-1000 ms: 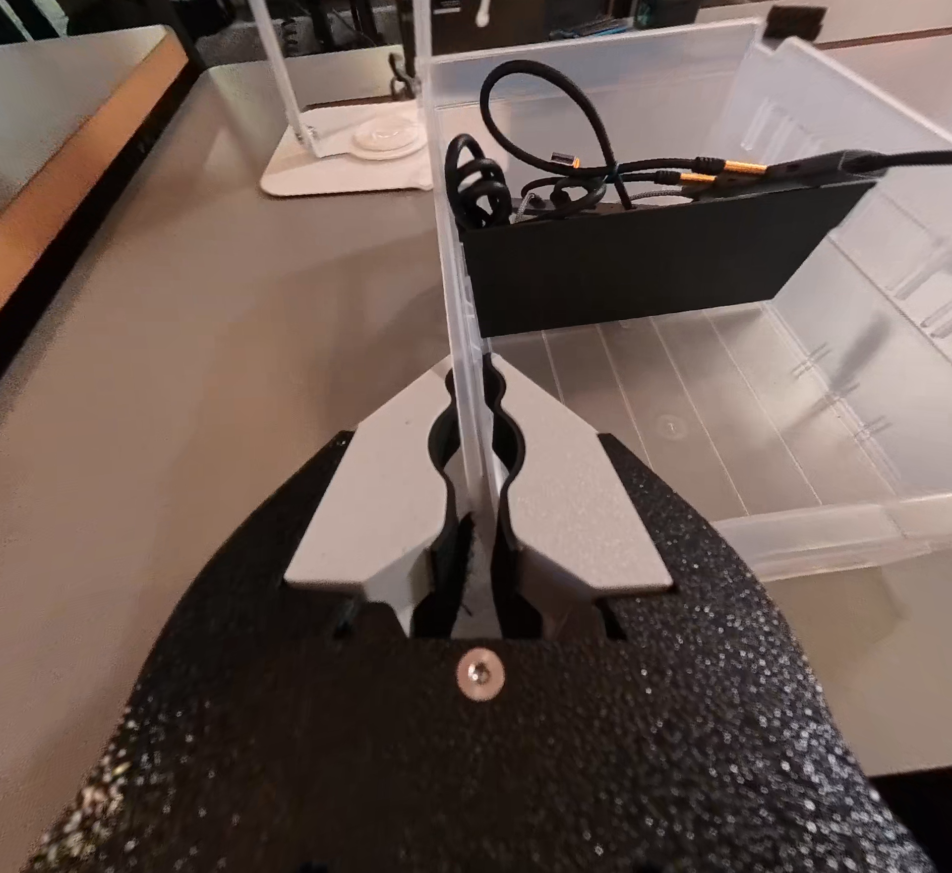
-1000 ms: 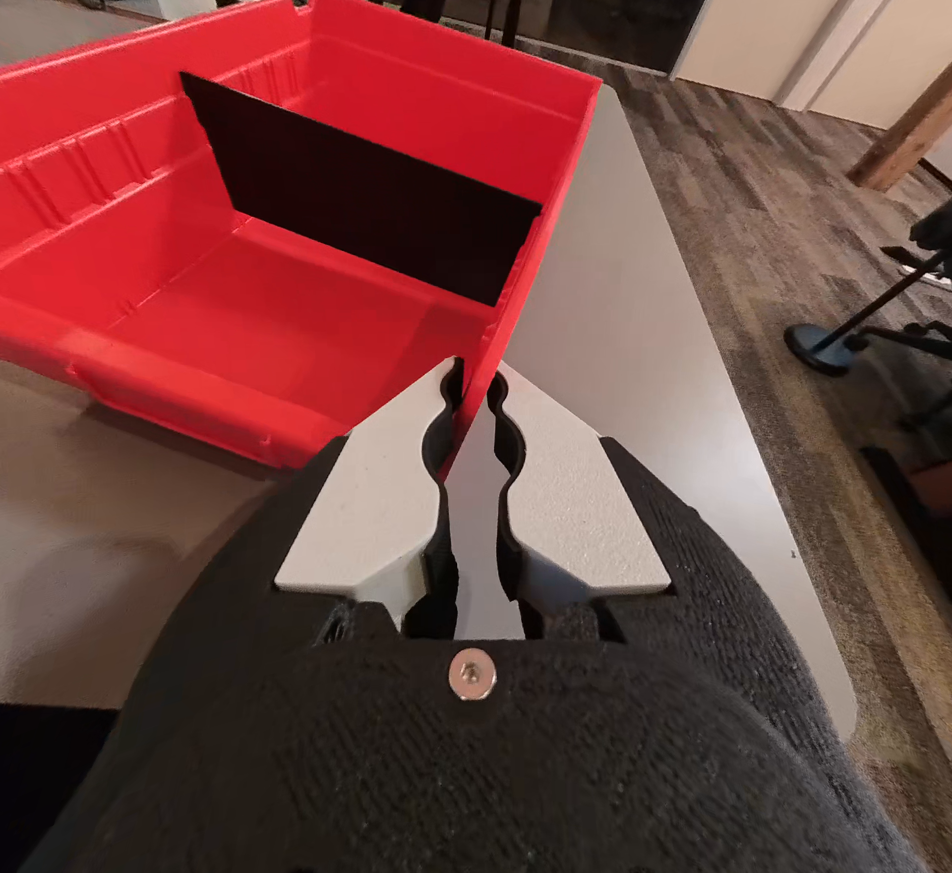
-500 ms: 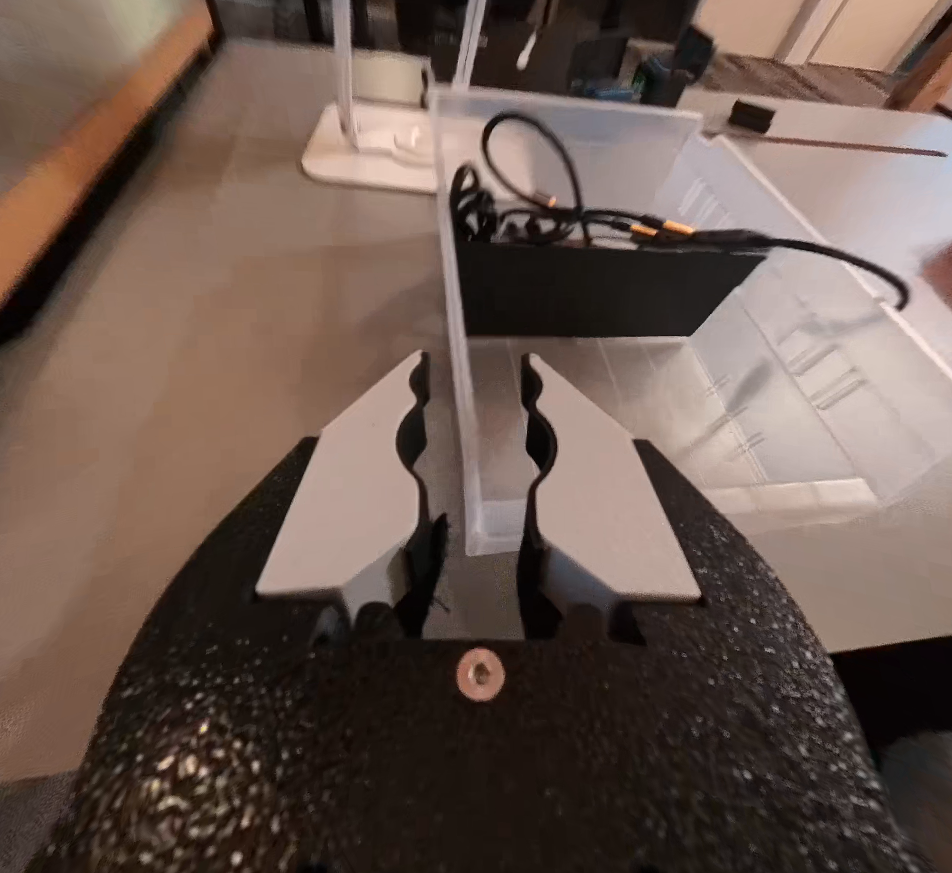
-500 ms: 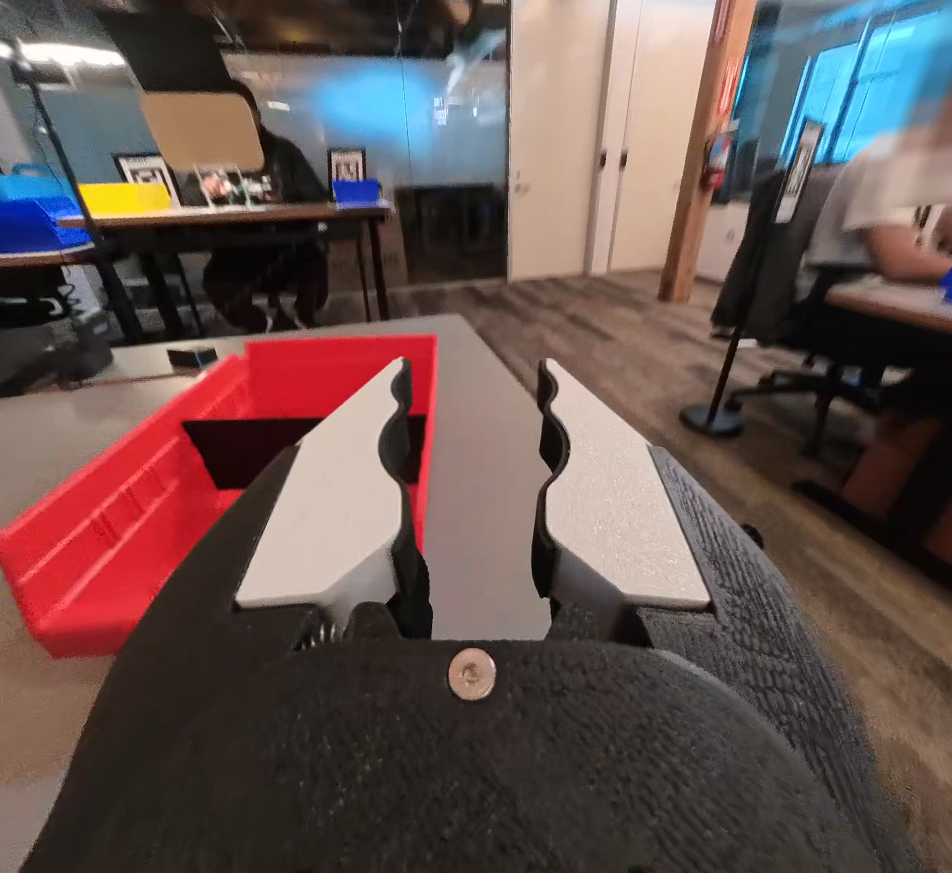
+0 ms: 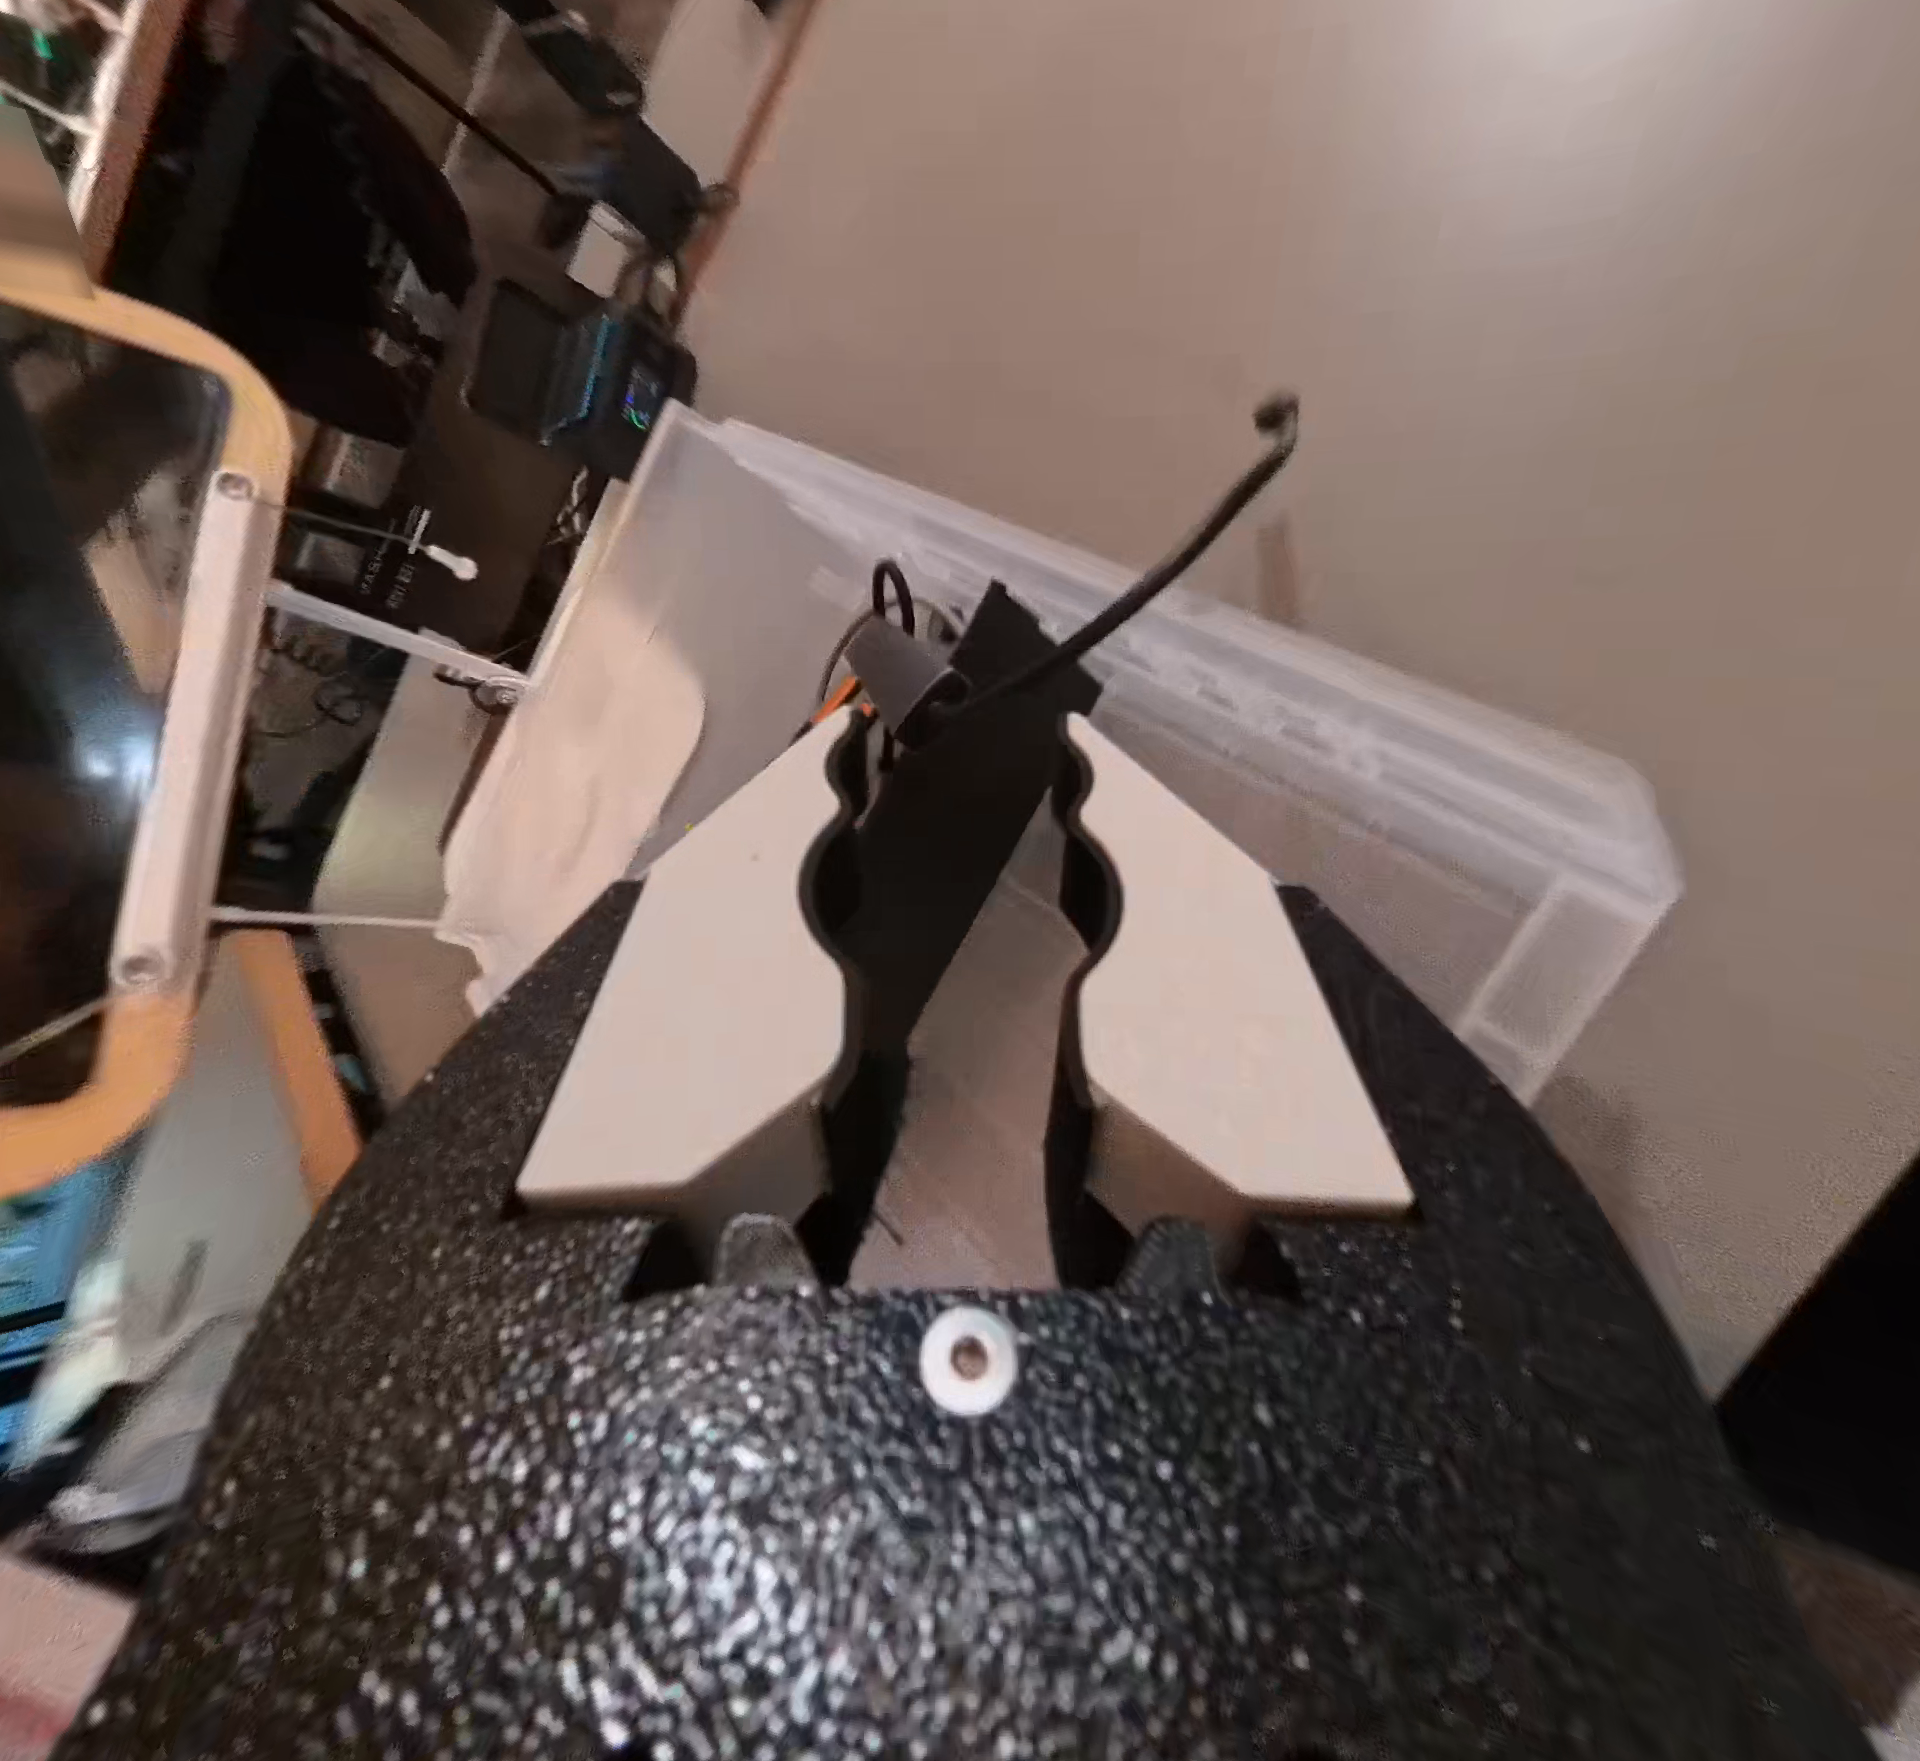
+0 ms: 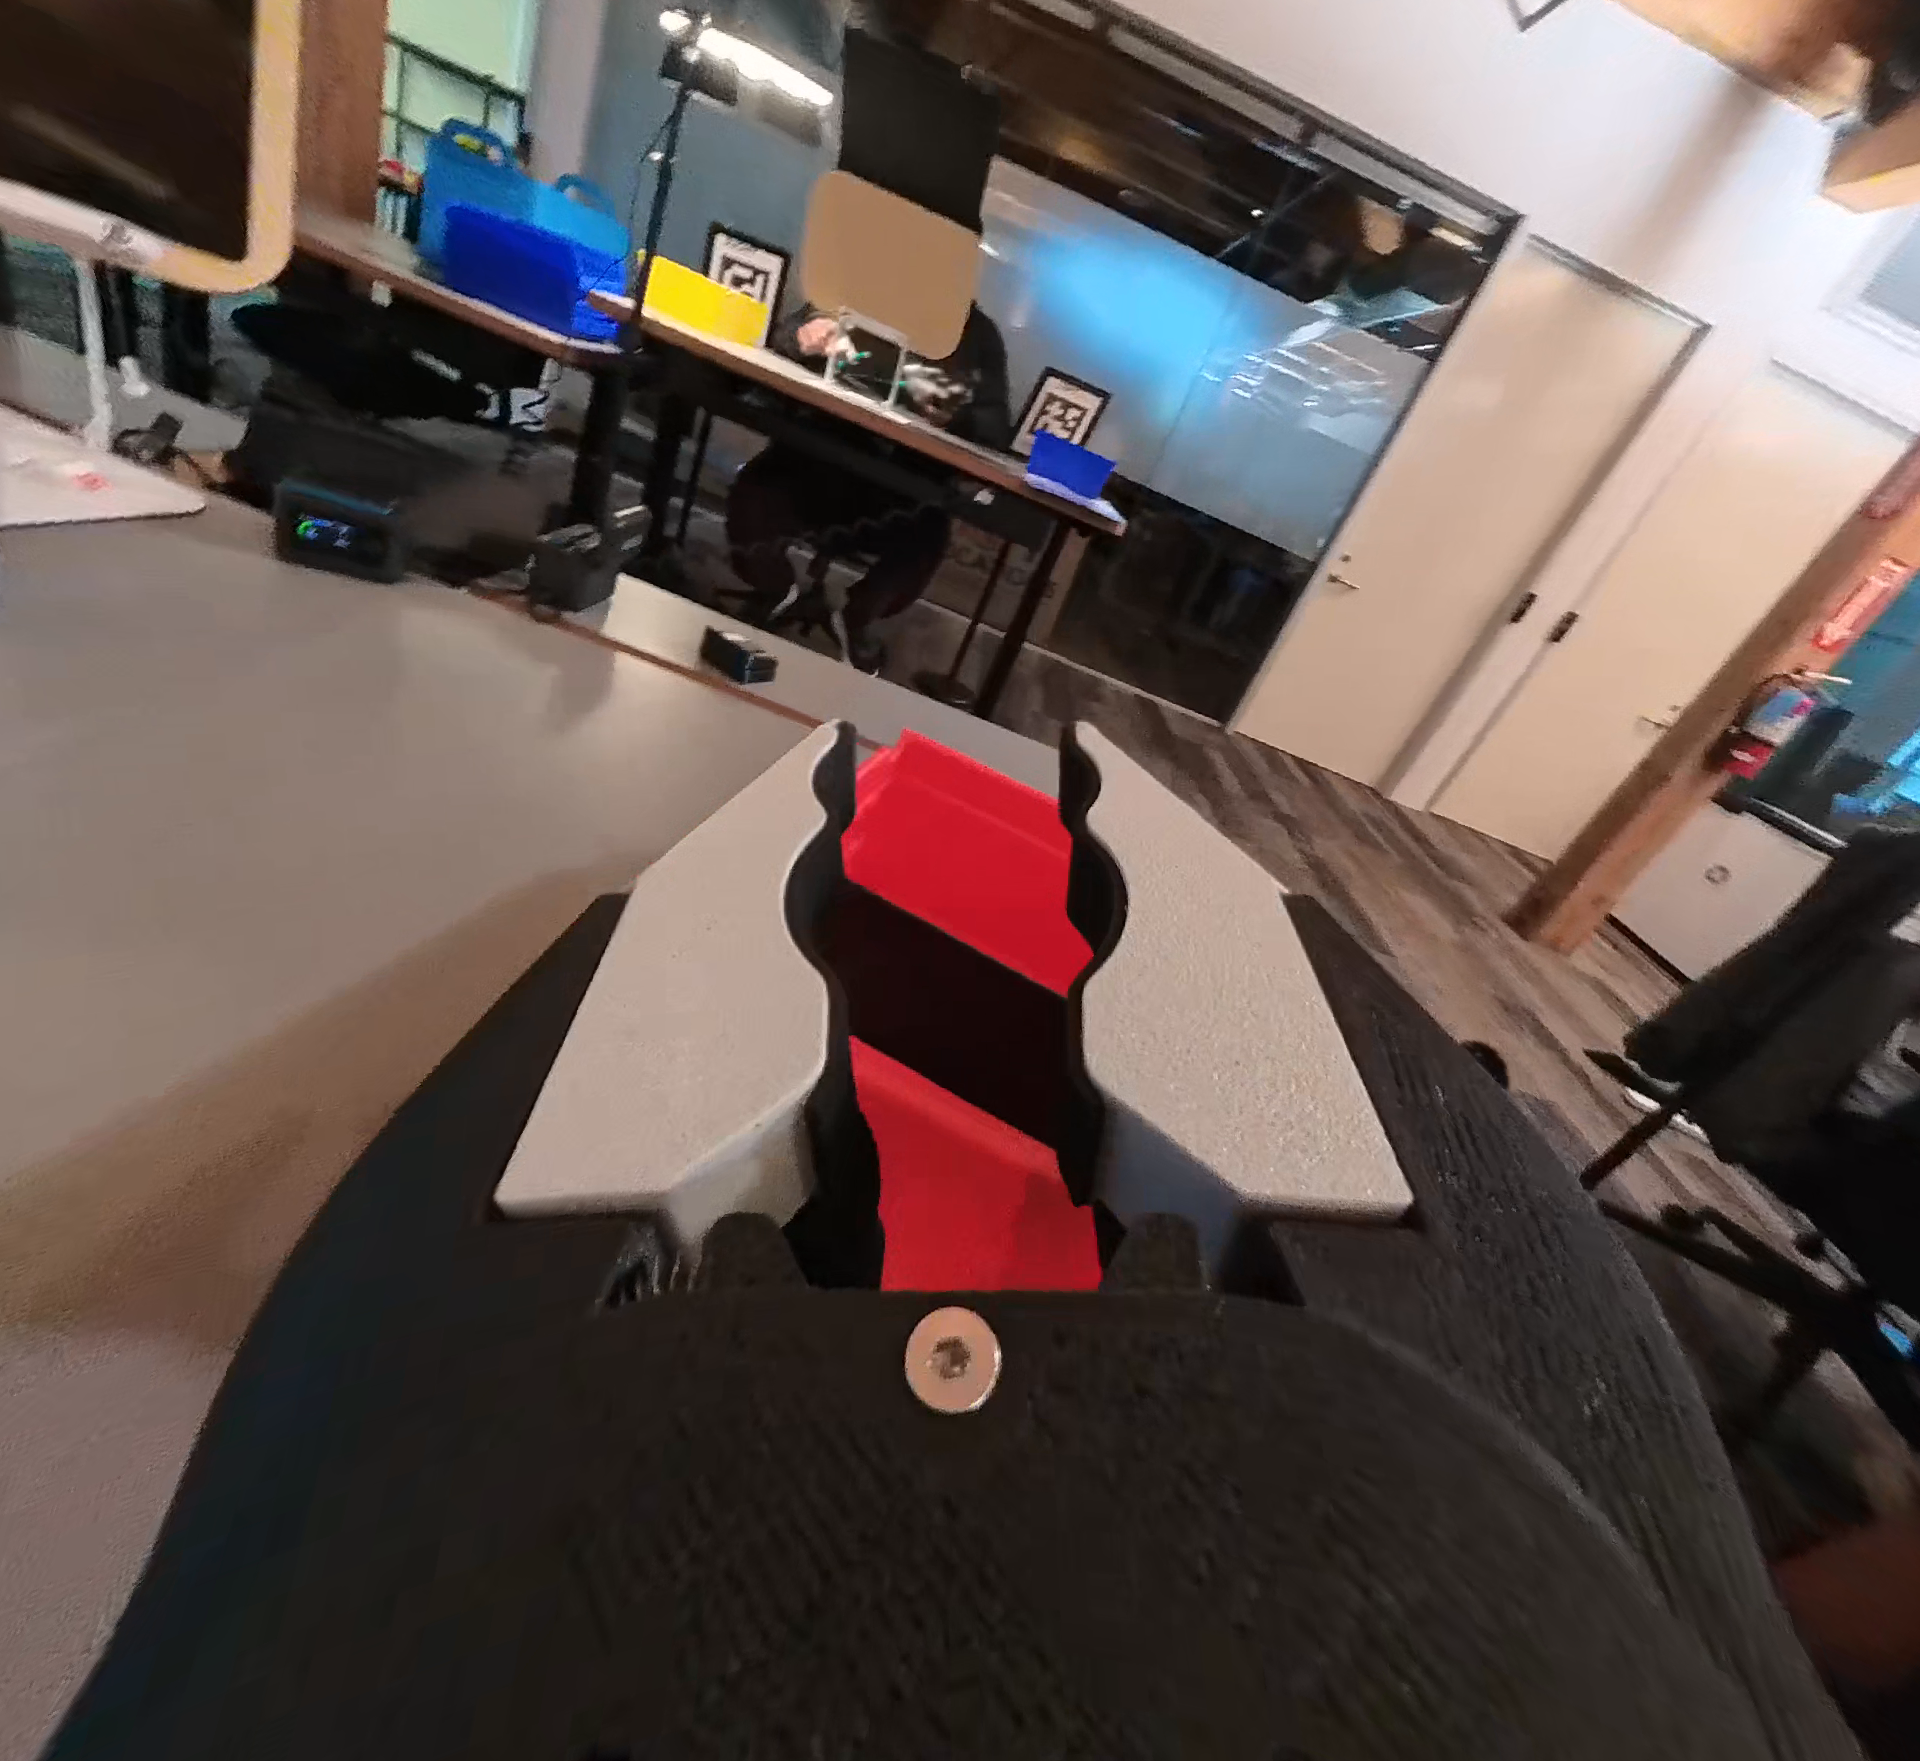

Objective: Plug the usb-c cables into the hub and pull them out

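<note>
In the left wrist view my left gripper (image 5: pixel 956 737) is open and empty, tilted, and points at the clear plastic bin (image 5: pixel 1351 724). The bin's black divider (image 5: pixel 935 859) shows between the fingers, beyond them. Past the divider lie a grey hub-like piece (image 5: pixel 899 662) and orange-tipped plugs (image 5: pixel 844 703), blurred. One black cable (image 5: pixel 1174 568) rises out of the bin to the upper right. In the right wrist view my right gripper (image 6: pixel 958 743) is open and empty, held low over the red bin (image 6: pixel 966 838) with its own black divider (image 6: pixel 956 973).
A white stand's base (image 5: pixel 561 807) sits left of the clear bin, with a framed dark panel (image 5: pixel 104 672) above it. The grey table (image 6: pixel 312 776) stretches left of the red bin. A small black box (image 6: pixel 738 653) lies at its far edge. A person sits at a far table (image 6: pixel 894 464). About 50 centimeters separates my left fingertips from my right.
Both grippers have let go of the bin walls and opened. Both have since swung and tilted: the left now faces the clear bin's divider, the right looks level across the red bin.
</note>
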